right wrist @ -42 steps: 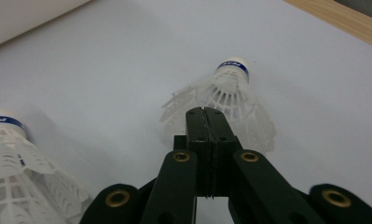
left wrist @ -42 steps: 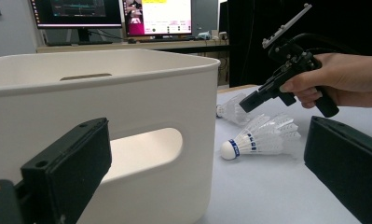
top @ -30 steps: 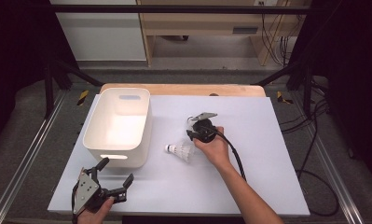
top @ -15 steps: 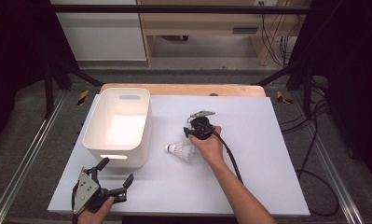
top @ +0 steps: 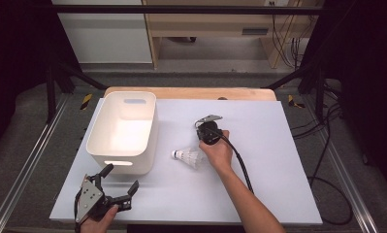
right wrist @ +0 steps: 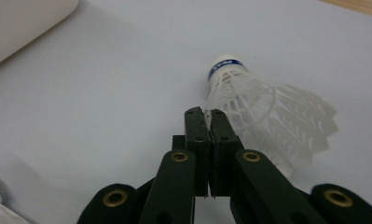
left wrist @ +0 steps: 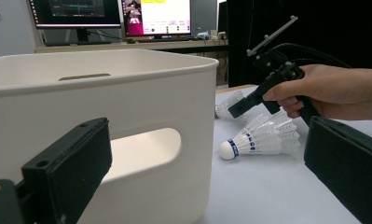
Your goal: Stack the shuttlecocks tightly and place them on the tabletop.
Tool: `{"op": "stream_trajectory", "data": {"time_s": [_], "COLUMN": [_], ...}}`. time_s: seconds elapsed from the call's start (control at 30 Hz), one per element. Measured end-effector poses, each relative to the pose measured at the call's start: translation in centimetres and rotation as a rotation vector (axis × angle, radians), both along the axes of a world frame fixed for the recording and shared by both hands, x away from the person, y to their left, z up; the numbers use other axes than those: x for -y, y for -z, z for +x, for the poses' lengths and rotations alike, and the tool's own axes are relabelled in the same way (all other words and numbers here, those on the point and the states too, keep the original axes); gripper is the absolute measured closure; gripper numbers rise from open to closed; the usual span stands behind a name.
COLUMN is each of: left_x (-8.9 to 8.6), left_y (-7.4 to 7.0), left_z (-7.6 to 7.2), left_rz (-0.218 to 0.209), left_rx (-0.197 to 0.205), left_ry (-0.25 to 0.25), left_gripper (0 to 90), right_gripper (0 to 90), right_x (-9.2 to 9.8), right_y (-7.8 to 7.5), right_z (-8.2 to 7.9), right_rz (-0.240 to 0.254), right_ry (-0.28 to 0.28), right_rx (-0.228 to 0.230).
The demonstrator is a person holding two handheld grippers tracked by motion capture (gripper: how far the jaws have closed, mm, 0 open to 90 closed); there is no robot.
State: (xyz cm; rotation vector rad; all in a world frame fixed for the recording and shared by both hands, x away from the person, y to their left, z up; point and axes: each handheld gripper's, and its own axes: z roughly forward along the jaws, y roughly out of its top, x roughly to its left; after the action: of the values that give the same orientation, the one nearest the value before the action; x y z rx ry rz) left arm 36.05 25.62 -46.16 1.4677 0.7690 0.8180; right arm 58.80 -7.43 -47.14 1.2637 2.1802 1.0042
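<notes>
High view: a person at a white table (top: 278, 194) works a hand-held gripper beside a shuttlecock (top: 188, 156) and a white bin (top: 96, 150).

The right gripper (right wrist: 206, 115) has just been closing; its jaws meet tip to tip against the shuttlecock's skirt, and whether a feather is pinched cannot be told. The shuttlecock lies on its side on the table, just right of the bin, cork toward it. The left gripper (top: 119, 182) rests at the near left edge, jaws wide and empty, facing the bin's handle slot. A second shuttlecock (left wrist: 228, 105) lies farther back.
</notes>
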Motion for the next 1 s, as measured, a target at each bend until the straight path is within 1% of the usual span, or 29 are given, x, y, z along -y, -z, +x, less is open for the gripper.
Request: {"op": "stream_trajectory", "data": {"time_s": [0.13, 0.3, 0.47, 0.67, 0.73, 1.0], "left_x": [0.0, 0.0, 0.1, 0.1, 0.1, 0.0], "left_y": [0.0, 0.0, 0.1, 0.1, 0.1, 0.1], "left_z": [0.0, 0.1, 0.2, 0.2, 0.2, 0.2], "left_rz": [-0.002, 0.000, 0.006, 0.003, 0.005, 0.007], "left_rx": [0.000, 0.000, -0.001, -0.002, -0.003, 0.000], "left_ry": [-0.001, 0.000, 0.003, -0.002, -0.001, -0.001], "left_gripper": [0.9, 0.9, 0.8, 0.8, 0.8, 0.8], "right_gripper": [90.0, 90.0, 90.0, 90.0, 90.0, 90.0], "right_x": [0.5, 1.2, 2.0, 3.0, 3.3, 4.9], "right_y": [-0.3, -0.7, -1.3, -2.0, -2.1, -2.3], "right_z": [-0.2, -0.9, -1.8, -3.2, -3.7, -5.9], "right_rz": [-0.007, -0.016, -0.009, -0.003, 0.007, 0.017], "right_ry": [-0.018, -0.040, -0.064, -0.089, -0.094, -0.118], "right_rx": [0.002, 0.012, 0.032, 0.047, 0.047, 0.047]}}
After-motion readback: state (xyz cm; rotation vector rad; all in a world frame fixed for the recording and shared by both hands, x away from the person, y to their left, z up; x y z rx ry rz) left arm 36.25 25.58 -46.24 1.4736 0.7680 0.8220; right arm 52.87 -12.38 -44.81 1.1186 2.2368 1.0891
